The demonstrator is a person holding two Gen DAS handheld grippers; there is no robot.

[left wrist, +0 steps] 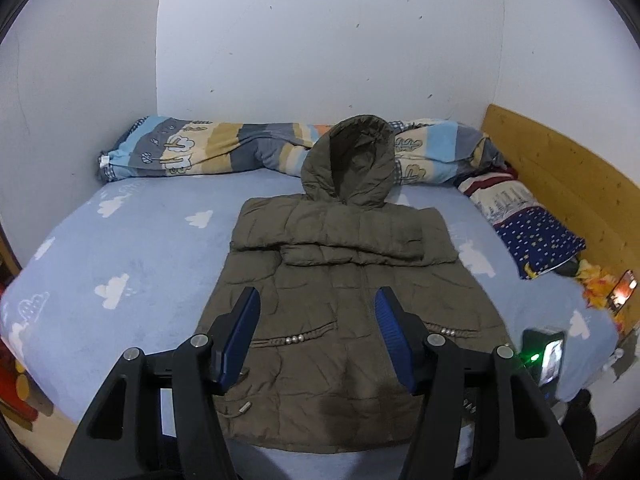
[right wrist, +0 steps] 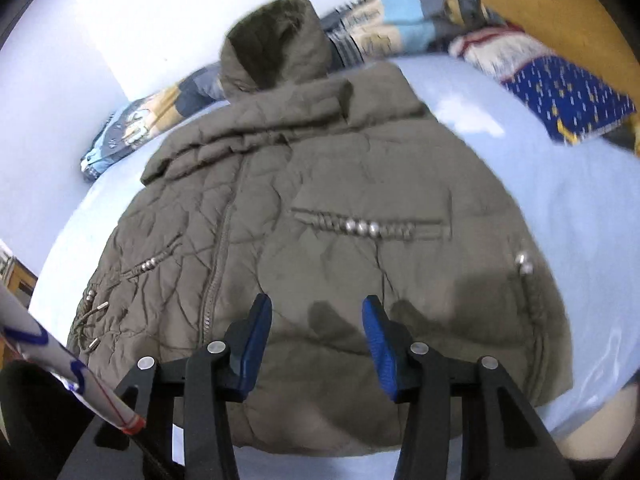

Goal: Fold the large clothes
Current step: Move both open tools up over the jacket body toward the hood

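Note:
An olive-green padded hooded jacket (left wrist: 340,300) lies flat, front up, on the blue bed. Both sleeves are folded across its chest and the hood (left wrist: 352,164) rests against the rolled quilt. My left gripper (left wrist: 316,300) is open and empty, held above the jacket's lower half. In the right wrist view the jacket (right wrist: 320,208) fills the middle. My right gripper (right wrist: 316,308) is open and empty, just above the jacket's lower right part near the hem, casting shadows on the cloth.
A striped rolled quilt (left wrist: 224,148) lies along the far wall. A dark blue patterned pillow (left wrist: 536,236) sits at the right by the wooden headboard (left wrist: 560,168). A device with a green light (left wrist: 544,356) stands at the bed's right edge. The blue cloud-print sheet (left wrist: 120,248) lies to the left.

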